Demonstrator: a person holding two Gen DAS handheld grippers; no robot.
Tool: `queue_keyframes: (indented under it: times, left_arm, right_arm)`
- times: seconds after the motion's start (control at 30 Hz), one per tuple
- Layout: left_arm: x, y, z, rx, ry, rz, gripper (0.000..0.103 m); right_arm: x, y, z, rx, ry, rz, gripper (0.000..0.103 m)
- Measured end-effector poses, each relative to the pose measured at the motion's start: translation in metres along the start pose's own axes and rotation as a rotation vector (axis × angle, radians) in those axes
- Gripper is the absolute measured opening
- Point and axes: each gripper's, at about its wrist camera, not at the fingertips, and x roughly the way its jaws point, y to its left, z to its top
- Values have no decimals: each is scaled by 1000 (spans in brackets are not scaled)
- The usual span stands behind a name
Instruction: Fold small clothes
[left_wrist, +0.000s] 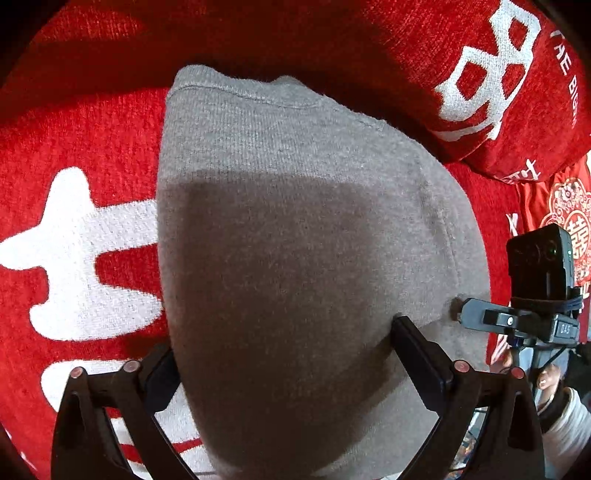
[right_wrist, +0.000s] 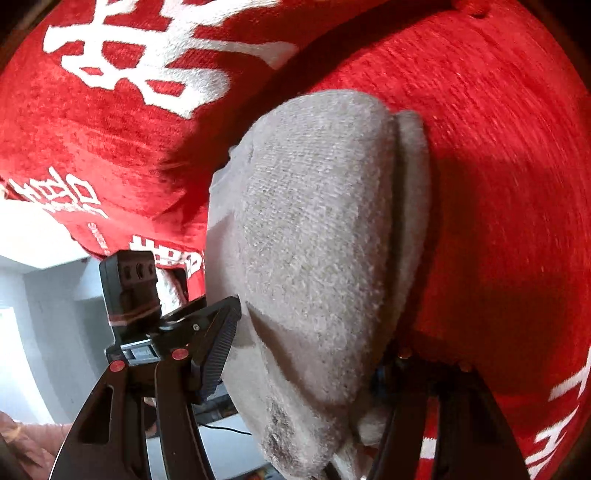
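A grey knit garment lies flat on a red blanket and fills the middle of the left wrist view. My left gripper points steeply down at its near end and is open wide. One finger stands at the cloth's left edge, the other finger rests on the cloth. My right gripper meets the garment's right edge. In the right wrist view the folded garment bulges between the right gripper's spread jaws. It touches the ribbed left pad and hides the right finger.
A red cushion with white characters rises just behind the garment. The blanket carries large white lettering. A person's hand holds the right gripper. The left gripper's camera block sits close to the left of the right one. Pale room shows beyond the edge.
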Motion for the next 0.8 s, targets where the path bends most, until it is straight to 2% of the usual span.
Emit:
queue_keyframes:
  times: [0.03,0.07,0.17,0.23,0.3,0.43,0.6,0.7,0.8]
  left_arm:
    - [-1,-1,-1,3,-9,5,96]
    - [-2,-3,-1,11,-21,8,93]
    - [-12,-7,-6,43,-56,8,75]
    - [-21,-6,-8,52,-71,5,55]
    - [-31,-5,-9,45,-80,-17,49]
    - [-55,-6,-14,31,-101,-90,46]
    - [-93,-11,-33,89,-145,-87,46]
    - [-115,2,-46,86,-139,-105,46]
    - [-136,21,-66,93,-136,-87,46]
  right_arm:
    - [-1,0,-1,0,-3,-23,43]
    - [0,1,-2,-11,1,-69,37]
    - [-2,7,-3,-14,-7,-67,32]
    - [-5,14,-6,-4,-13,-23,31]
    - [-7,26,-10,6,-23,19,31]
    - [-7,56,-21,-5,-30,71,31]
    - [3,93,-41,-32,-14,83,31]
    - [14,107,-55,-31,7,96,31]
    - [42,122,-73,-35,43,108,31]
